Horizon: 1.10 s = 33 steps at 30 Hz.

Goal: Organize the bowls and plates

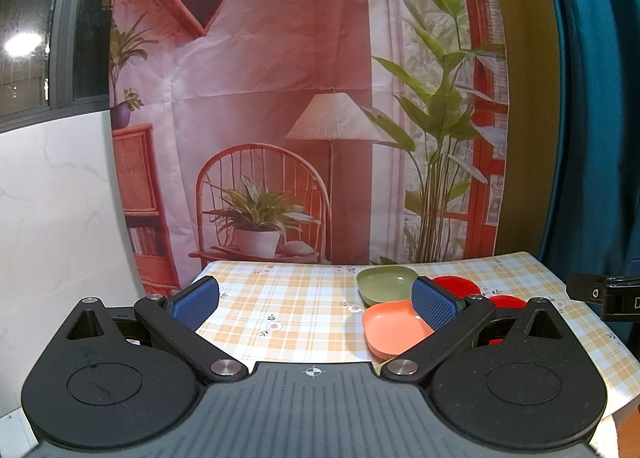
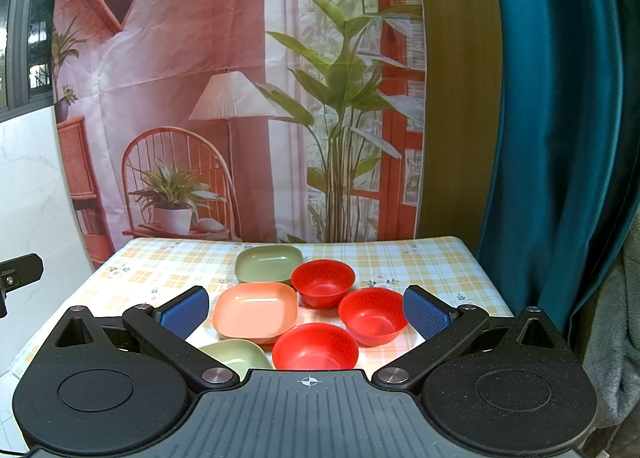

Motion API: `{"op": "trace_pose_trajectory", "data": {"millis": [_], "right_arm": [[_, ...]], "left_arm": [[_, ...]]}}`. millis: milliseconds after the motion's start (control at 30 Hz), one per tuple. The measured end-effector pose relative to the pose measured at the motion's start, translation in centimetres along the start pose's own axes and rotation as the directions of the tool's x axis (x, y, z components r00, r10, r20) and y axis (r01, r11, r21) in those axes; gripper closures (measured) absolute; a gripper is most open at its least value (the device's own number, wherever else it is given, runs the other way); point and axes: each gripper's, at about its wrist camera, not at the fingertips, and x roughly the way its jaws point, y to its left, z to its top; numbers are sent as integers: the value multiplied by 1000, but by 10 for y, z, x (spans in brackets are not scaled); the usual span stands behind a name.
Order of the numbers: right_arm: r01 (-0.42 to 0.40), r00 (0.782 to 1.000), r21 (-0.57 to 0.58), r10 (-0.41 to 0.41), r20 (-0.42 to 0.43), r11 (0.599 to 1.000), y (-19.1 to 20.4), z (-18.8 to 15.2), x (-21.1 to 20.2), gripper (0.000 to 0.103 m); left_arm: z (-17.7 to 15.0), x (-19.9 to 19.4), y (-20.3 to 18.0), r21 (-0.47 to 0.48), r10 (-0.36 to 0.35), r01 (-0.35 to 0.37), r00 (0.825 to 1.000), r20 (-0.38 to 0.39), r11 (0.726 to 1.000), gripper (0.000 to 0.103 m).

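In the right wrist view, a far green square plate (image 2: 267,262), an orange square plate (image 2: 256,310) and a near green square plate (image 2: 236,357) lie beside three red bowls: far (image 2: 322,286), right (image 2: 372,316) and near (image 2: 315,348). My right gripper (image 2: 307,312) is open and empty above the near dishes. In the left wrist view, my left gripper (image 1: 316,302) is open and empty over the table's left half; the green plate (image 1: 386,282), orange plate (image 1: 394,330) and two red bowls (image 1: 456,285) (image 1: 507,302) sit behind its right finger.
The dishes rest on a table with a yellow checked cloth (image 2: 420,258). A printed backdrop (image 2: 240,97) hangs behind the table, with a teal curtain (image 2: 560,137) to the right and a white marble wall (image 1: 52,197) to the left. The right gripper's body (image 1: 604,294) shows at the right edge.
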Motion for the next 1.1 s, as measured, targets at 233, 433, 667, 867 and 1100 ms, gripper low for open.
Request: {"op": "trace_pose_trajectory", "data": {"millis": [233, 433, 667, 867, 1100], "right_arm": [[0, 1000, 0, 0, 0, 1000, 0, 0, 0, 0], [0, 1000, 1, 0, 1, 1000, 0, -1, 1, 0], [0, 1000, 0, 0, 1, 1000, 0, -1, 2, 0], [0, 1000, -1, 0, 1, 1000, 1, -1, 1, 0], [0, 1000, 0, 0, 1, 1000, 0, 0, 1, 0]], "left_arm": [[0, -1, 0, 0, 1, -1, 1000, -1, 1000, 0], [-1, -1, 1, 0, 0, 0, 1000, -2, 1000, 0], [-1, -1, 2, 1, 0, 0, 1000, -3, 1000, 0], [-1, -2, 1, 1, 1, -1, 1000, -4, 1000, 0], [-1, -2, 2, 1, 2, -2, 1000, -4, 1000, 0]]}}
